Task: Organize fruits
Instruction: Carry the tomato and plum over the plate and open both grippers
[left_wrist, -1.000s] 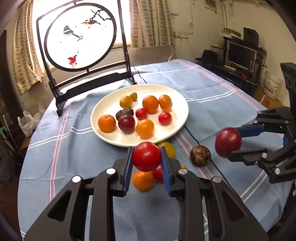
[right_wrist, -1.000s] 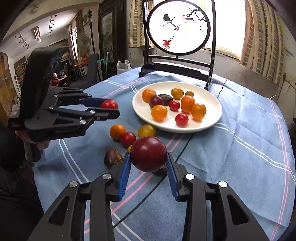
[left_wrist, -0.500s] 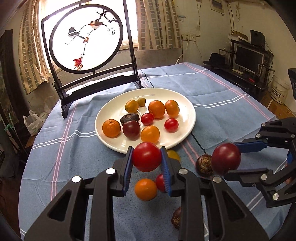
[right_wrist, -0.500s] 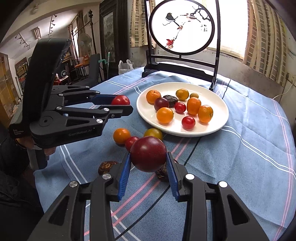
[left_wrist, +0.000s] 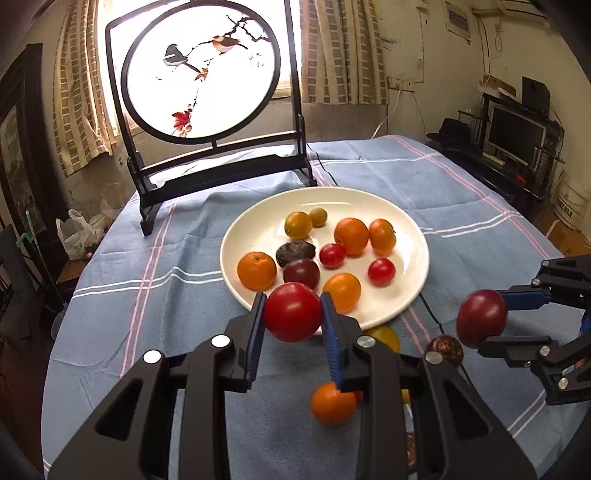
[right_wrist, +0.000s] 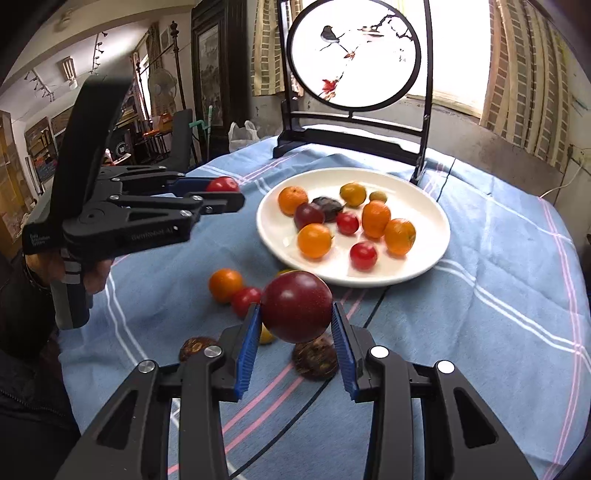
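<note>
- Our left gripper clamps a glossy red tomato; white plate just ahead.
- Our right gripper pinches a dark-red plum above loose fruit.
- Gripper lettering too blurred to read.

The tablecloth is pale blue with white and pink stripes. The plate is white, holding orange, yellow, bright red and dark maroon fruits. A bright red tomato sits between blue-padded black fingers; the plum is deep maroon.
</note>
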